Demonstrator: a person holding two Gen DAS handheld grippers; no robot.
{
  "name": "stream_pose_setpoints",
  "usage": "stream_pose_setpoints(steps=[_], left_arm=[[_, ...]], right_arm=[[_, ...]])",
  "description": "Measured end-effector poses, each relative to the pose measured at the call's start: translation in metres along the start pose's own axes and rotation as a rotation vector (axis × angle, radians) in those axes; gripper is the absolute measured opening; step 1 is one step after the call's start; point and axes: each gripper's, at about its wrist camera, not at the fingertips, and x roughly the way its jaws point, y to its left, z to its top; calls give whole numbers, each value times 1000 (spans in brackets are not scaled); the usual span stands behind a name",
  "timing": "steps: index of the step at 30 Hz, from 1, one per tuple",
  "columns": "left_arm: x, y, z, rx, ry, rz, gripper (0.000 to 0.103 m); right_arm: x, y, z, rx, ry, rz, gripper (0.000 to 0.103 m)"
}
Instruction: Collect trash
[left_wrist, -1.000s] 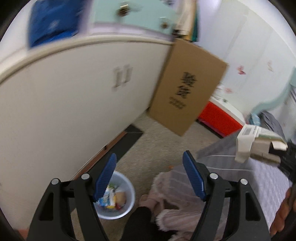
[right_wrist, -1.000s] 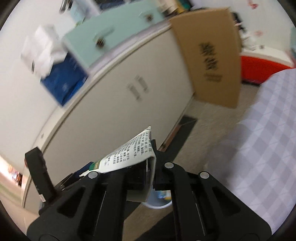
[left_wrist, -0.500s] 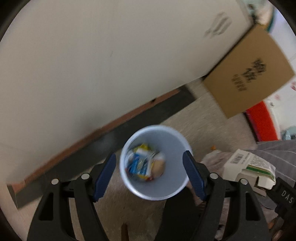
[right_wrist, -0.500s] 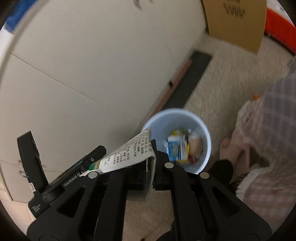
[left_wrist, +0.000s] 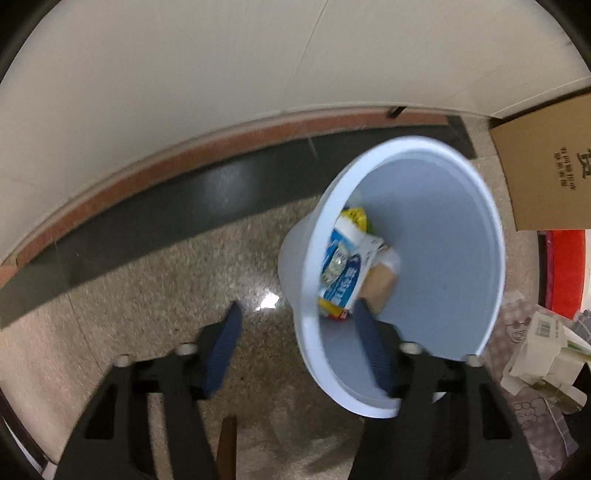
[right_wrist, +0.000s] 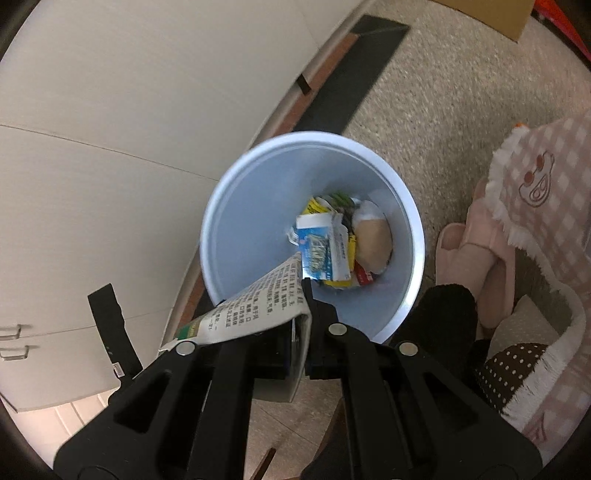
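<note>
The flattened paper carton (right_wrist: 255, 314) is looking light, thin and crushable, best pinched at its folded edge. The right claw (right_wrist: 299, 295) is clamping it shut-tight above the pale blue trash bin (right_wrist: 229, 206) on the floor. The left claw (left_wrist: 295, 332), half open and just closing, is straddling the bin's near rim without pressing it.

Smooth plastic bin (right_wrist: 221, 236), glossy speckled floor (left_wrist: 155, 280), printed paper carton (right_wrist: 255, 306)

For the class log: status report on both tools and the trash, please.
Right tool shut on flattened carton, above blue bin. Left tool open, has been closing, straddling the bin's rim. Wrappers already inside. Nothing in the way.
</note>
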Motion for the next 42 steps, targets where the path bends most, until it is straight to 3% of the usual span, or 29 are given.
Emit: stream_pose_setpoints(steps=[6, 14, 16, 18, 26, 27, 28, 30, 35, 42], left_arm=[[19, 6, -4, -28, 53, -75, 15], [19, 2, -9, -22, 55, -57, 15], [18, 2, -9, -26, 56, -56, 15], [20, 3, -9, -30, 57, -58, 15], [20, 3, -4, -41, 75, -49, 17], [17, 4, -4, -49, 76, -46, 23], [15, 4, -3, -51, 75, -44, 39], [6, 3, -3, -42, 56, -37, 53], [-41, -9, -4, 46, -24, -19, 61], [-146, -40, -19, 166, -190, -54, 69]], right_arm=[[7, -3, 3, 6, 2, -5, 5], [-2, 1, 4, 11, -21, -14, 7], [-4, 1, 4, 17, -26, -15, 19], [-7, -1, 4, 24, -36, -19, 51], [-28, 6, -2, 4, -81, -39, 55], [-32, 8, -4, -4, -89, -52, 56], [-37, 9, -5, -12, -97, -64, 56], [-47, 13, -9, -24, -111, -77, 57], [-86, 28, -21, -69, -174, -95, 58], [-172, 62, -54, -160, -336, -122, 63]])
